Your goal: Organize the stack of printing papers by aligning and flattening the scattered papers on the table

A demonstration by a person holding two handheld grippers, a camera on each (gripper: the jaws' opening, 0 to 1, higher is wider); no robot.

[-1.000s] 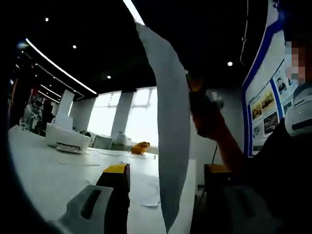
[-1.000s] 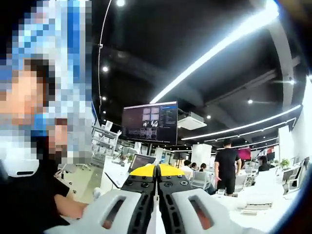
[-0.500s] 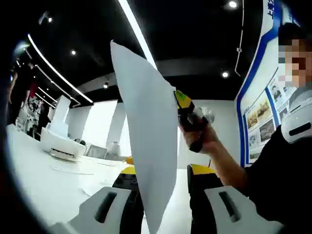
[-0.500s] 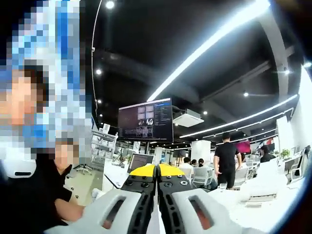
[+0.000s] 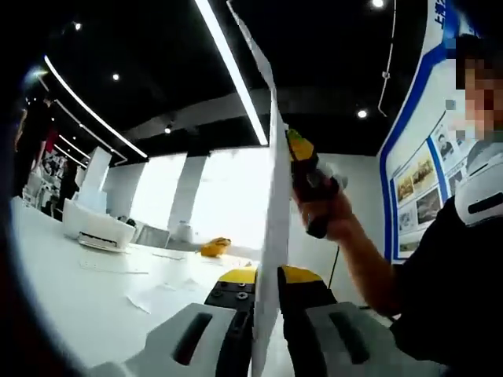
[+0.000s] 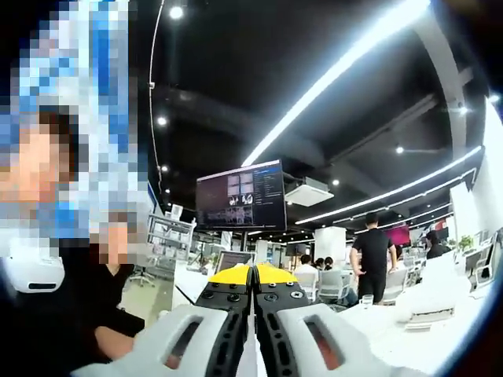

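A white paper sheet (image 5: 271,196) stands upright in the air, seen almost edge-on in the left gripper view. My left gripper (image 5: 267,276) is shut on its lower part, with one yellow-tipped jaw on each side. My right gripper (image 5: 297,149), held in a hand, pinches the same sheet higher up from the right. In the right gripper view my right gripper (image 6: 252,271) is shut, and a thin white sliver of the paper sheet (image 6: 251,363) shows between the jaws. A few loose papers (image 5: 145,300) lie scattered on the white table (image 5: 71,306) below.
A white printer (image 5: 96,229) and a yellow object (image 5: 214,248) sit farther back on the table. The person holding the grippers is close on the right. In the right gripper view a hanging monitor (image 6: 240,196) and a standing person (image 6: 376,263) are far off.
The left gripper's jaws, wide apart a second ago, have come together on the sheet. The sheet has turned from slanted to nearly edge-on. The right gripper stays shut on it.
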